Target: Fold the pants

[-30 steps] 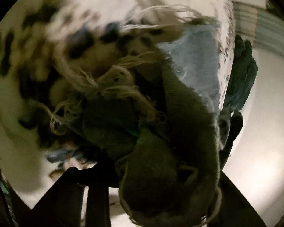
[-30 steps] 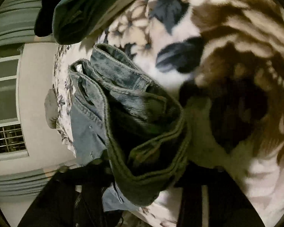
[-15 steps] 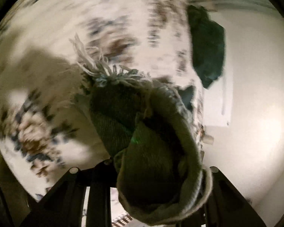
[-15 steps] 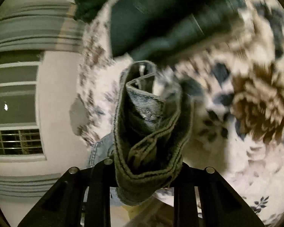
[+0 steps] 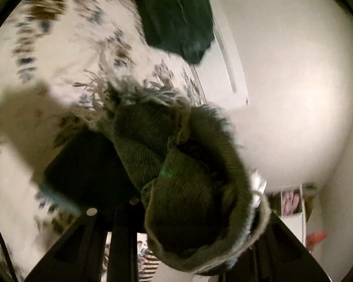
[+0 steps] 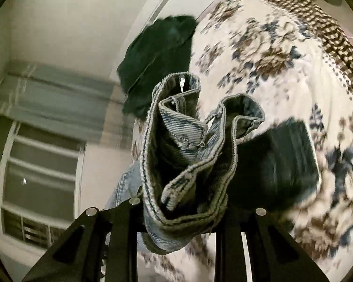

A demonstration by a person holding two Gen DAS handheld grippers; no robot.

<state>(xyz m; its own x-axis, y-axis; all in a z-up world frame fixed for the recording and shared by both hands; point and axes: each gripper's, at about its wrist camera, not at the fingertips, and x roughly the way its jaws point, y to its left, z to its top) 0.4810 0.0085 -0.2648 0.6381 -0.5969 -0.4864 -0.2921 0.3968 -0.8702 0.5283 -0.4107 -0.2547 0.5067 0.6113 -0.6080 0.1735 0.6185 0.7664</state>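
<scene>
The bed [image 6: 282, 54], under its flowered cover, fills the far side of both views, with a dark garment [image 6: 157, 54] lying at its edge and a dark folded piece [image 6: 275, 164] on the cover just past the right gripper. You have the jeans [image 6: 188, 164] lifted clear of the cover, one end in each tool. The right gripper [image 6: 183, 221] is clamped tight on the bunched waistband, denim squeezed between its fingers. The left gripper [image 5: 195, 223] is likewise closed on the frayed hem [image 5: 138, 94] end, cloth wadded up in the jaws.

My judgement: you are carrying the jeans to lay or double them. Keep both grips firm and pull the ends apart until the cloth hangs straight. Lower onto bare cover, not onto the dark pieces. Bring hem to waistband evenly, edges lined up, before you let either side go.
</scene>
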